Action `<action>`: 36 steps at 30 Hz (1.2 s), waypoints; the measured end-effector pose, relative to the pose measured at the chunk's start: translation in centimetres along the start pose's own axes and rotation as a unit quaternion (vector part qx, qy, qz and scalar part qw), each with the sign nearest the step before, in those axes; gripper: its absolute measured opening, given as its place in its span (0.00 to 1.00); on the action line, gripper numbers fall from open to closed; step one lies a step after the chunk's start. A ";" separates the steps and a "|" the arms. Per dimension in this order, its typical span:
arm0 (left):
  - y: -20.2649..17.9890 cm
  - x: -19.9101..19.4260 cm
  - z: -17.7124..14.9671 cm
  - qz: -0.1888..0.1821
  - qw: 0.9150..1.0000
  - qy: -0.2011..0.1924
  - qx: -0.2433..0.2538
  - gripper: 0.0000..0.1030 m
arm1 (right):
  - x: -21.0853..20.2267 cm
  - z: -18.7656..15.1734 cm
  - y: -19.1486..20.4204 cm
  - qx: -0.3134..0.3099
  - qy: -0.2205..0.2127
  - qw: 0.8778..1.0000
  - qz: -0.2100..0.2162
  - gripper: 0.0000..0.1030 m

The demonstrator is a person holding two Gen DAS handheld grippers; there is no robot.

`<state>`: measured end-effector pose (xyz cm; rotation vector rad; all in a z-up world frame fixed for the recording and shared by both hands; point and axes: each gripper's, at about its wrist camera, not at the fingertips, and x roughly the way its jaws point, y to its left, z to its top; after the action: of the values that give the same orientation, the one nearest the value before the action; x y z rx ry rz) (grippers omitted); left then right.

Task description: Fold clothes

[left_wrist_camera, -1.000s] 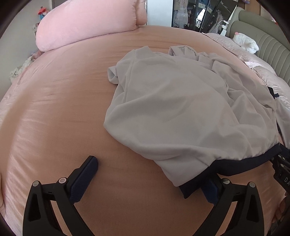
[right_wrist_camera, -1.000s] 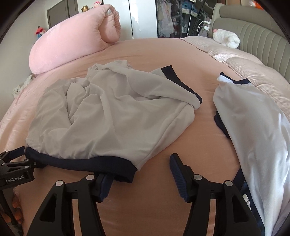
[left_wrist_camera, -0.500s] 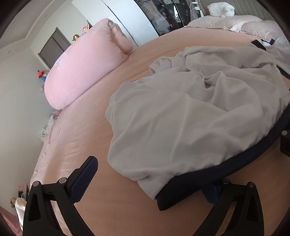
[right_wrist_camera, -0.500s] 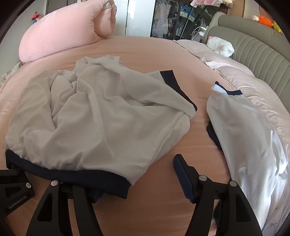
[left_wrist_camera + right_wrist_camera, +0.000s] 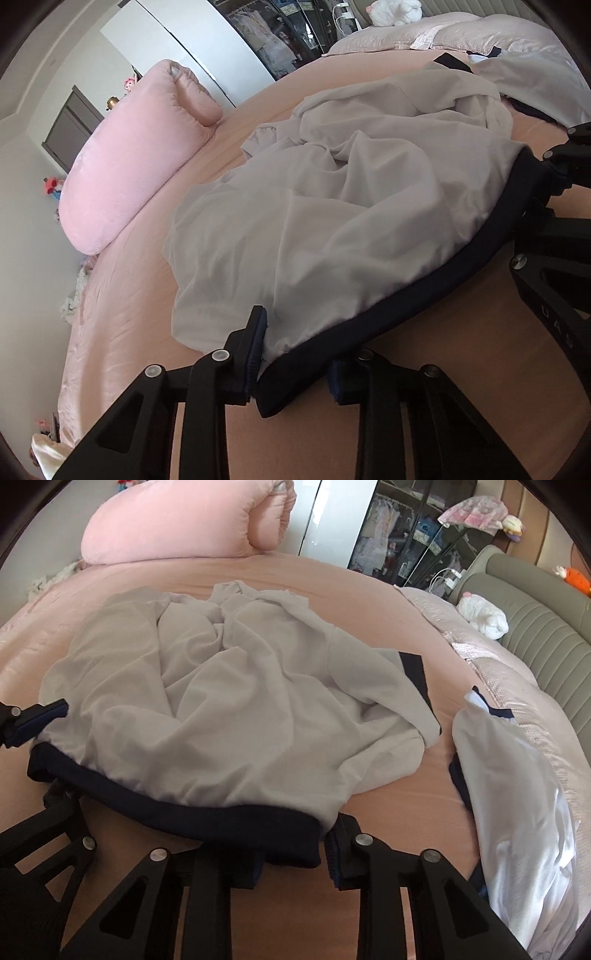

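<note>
My left tongs (image 5: pixel 295 354) are closed down on the navy hem (image 5: pixel 424 295) of the shirt (image 5: pixel 332 221), gripping one corner of it; the band bulges out between the pads. My right tongs (image 5: pixel 295 849) have hold of the same hem (image 5: pixel 207 819) at its other corner, the dark band pinched between the fingers (image 5: pixel 341 853). In the right view my left tongs (image 5: pixel 37 720) show at the far left end of the hem, and in the left view my right tongs (image 5: pixel 554 173) sit at the far right end of it.

The shirt is pale grey, crumpled, and lies on the bed (image 5: pixel 388 805) near its middle, hem towards me and body running away towards the far edge. A sleeve with a navy cuff (image 5: pixel 413 672) is folded over on the right side of it. The fabric is heaped in loose wrinkles.

A second white garment (image 5: pixel 517 794) lies apart from the shirt along the bed's right edge, beside the quilt (image 5: pixel 517 686). A pink bolster (image 5: pixel 184 520) rests at the far left corner of the bed. A white plush toy (image 5: pixel 484 616) sits by the headboard (image 5: pixel 546 627).
</note>
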<state>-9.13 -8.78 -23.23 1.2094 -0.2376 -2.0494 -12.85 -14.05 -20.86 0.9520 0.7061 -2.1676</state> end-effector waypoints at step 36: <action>10.7 -0.6 -3.4 -0.239 0.923 0.041 -0.298 0.14 | -6.2 -2.4 -5.8 0.207 0.000 0.971 0.117 0.06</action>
<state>-0.80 -15.39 -19.42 1.0125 0.7466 -2.2178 -12.92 -6.53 -16.18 1.1788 0.1244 -2.1381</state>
